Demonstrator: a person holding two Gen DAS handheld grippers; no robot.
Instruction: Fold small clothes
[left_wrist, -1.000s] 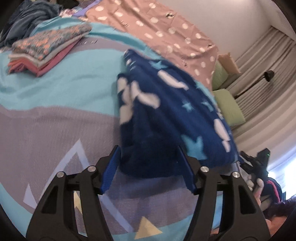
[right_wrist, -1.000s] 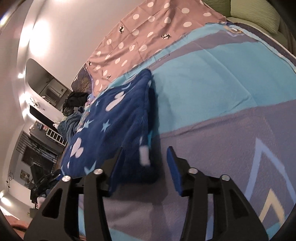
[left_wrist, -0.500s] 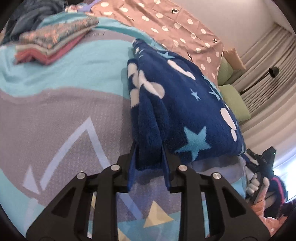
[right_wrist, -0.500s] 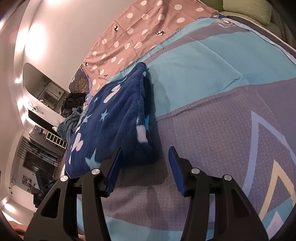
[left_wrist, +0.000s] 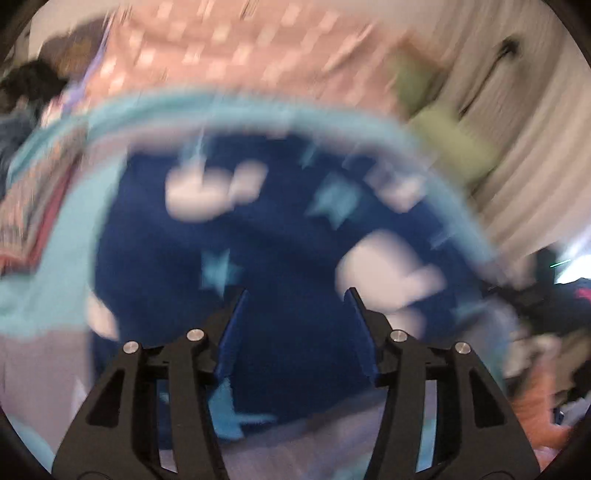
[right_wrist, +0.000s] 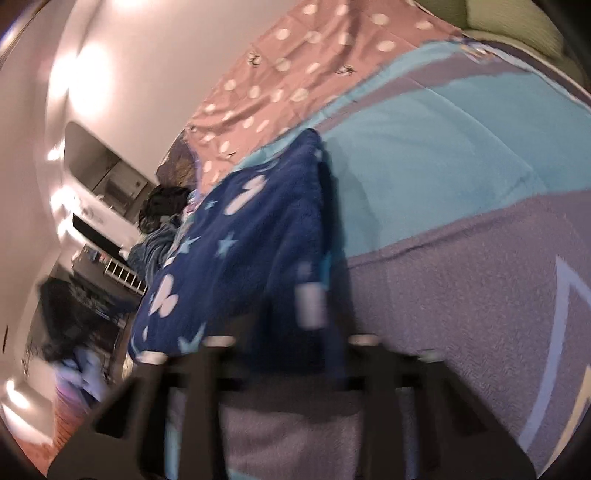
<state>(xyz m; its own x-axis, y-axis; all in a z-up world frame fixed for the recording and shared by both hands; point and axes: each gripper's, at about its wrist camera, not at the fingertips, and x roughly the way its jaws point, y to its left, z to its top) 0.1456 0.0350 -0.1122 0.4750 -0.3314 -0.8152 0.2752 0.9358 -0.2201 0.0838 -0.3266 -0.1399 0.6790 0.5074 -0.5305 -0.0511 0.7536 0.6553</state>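
While the left hand-held gripper (left_wrist: 293, 295) hangs with fingers spread over the fluffy navy blanket with white and pale-blue stars (left_wrist: 280, 236), the right hand-held gripper (right_wrist: 295, 332) is blurred; I cannot tell its state. The blanket lies on the turquoise-and-grey bedspread (right_wrist: 461, 192), a pink dotted sheet (right_wrist: 303, 66) beyond.

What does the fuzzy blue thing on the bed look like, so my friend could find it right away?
Start at the big bedcover with turquoise and purple bands. On it lies the fluffy garment, just below the pink spotted sheet. It is the only dark navy piece, dotted with pale blue stars and white blobs, unlike the reddish patterned folded stack off to one side.
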